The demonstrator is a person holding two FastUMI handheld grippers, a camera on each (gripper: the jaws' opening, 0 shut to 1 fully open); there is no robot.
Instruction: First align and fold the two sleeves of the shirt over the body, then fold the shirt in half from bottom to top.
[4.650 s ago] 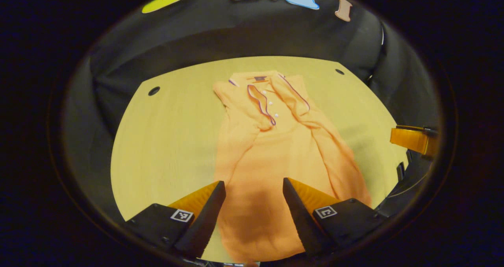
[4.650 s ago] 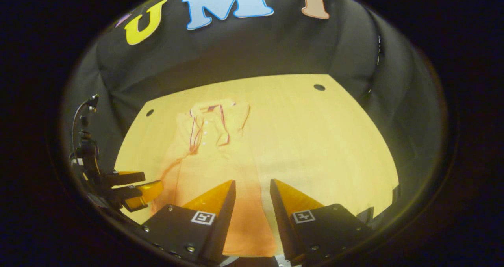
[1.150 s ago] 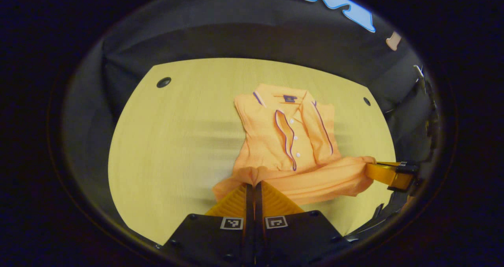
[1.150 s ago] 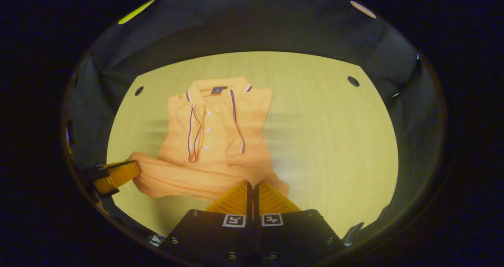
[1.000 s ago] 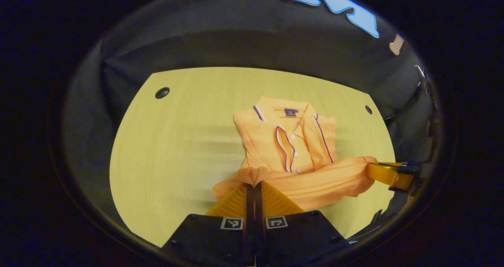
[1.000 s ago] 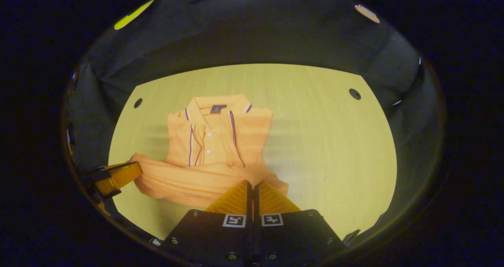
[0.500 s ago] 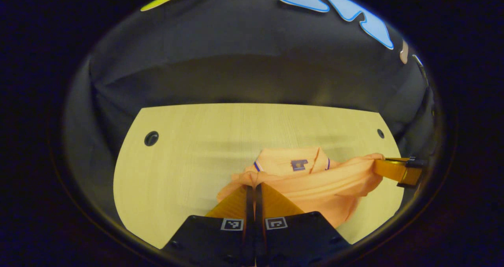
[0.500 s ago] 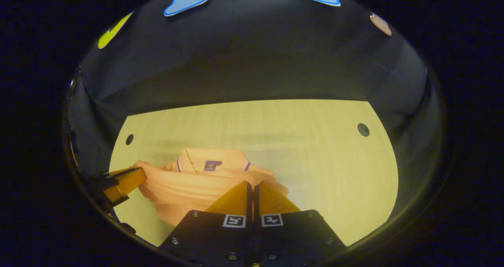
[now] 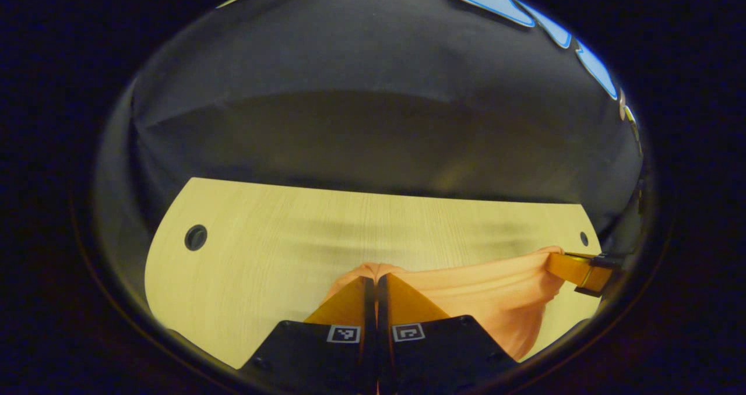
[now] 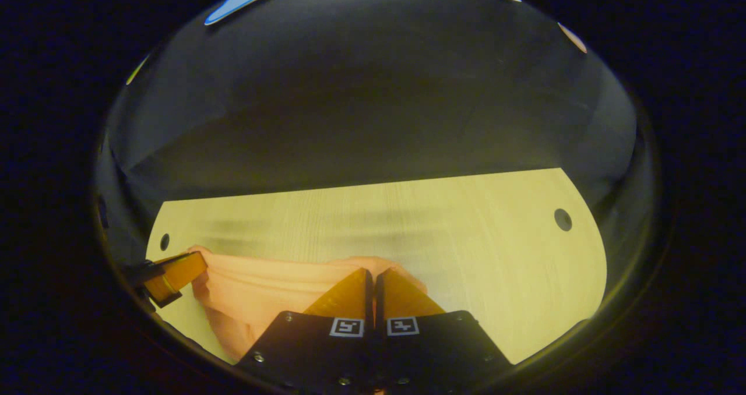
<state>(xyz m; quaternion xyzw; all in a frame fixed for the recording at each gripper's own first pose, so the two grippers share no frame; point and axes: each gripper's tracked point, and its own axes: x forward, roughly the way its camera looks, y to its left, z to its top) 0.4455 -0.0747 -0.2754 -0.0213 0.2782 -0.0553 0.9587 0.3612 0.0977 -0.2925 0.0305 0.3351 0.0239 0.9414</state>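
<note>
Left gripper [image 9: 371, 278] and right gripper [image 10: 370, 271], both clamped on shirt [image 9: 489, 293] hem, at 6 o'clock. Bottom-to-top fold underway above table [image 10: 466, 237]. Next likely: lay hem at collar, release.

A pale wooden table [image 9: 262, 255] with round holes [image 9: 196, 237] meets the black cloth wall [image 9: 361, 133].

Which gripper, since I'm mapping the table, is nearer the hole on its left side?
Left. The left gripper holds the shirt right of that hole; the right gripper holds it farther right, across the table.
</note>
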